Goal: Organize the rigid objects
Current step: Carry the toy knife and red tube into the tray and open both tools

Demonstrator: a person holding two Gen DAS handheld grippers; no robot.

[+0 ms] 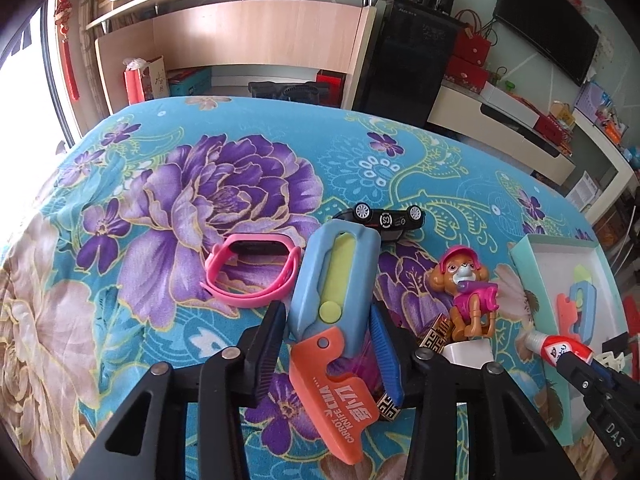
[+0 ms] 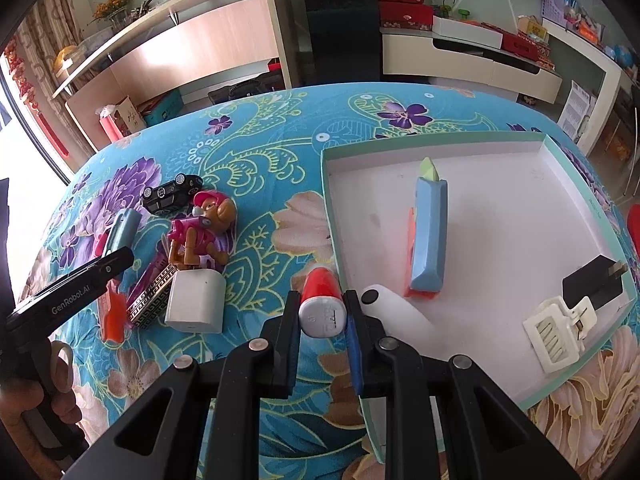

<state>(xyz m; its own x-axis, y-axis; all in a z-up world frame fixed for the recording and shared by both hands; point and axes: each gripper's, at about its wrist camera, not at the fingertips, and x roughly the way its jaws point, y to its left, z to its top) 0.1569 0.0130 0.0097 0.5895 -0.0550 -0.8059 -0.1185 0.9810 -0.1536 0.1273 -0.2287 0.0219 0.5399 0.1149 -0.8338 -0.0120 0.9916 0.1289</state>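
Only left view shows pink watch (image 1: 252, 272); left fingers (image 1: 270, 336) clamp knife toy (image 1: 332, 280), right fingers (image 2: 290, 320) tube (image 2: 322, 304).

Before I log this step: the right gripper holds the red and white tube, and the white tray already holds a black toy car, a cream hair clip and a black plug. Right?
Not the car. The black toy car lies on the floral cloth, outside the white tray; the right wrist view shows it. The tray holds a blue carrot knife toy, the cream hair clip and the black plug. The right gripper does hold the red and white tube.

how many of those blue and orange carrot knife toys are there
2: one carrot knife between the left gripper's fingers over the cloth, the other lying in the white tray. None seems hidden.
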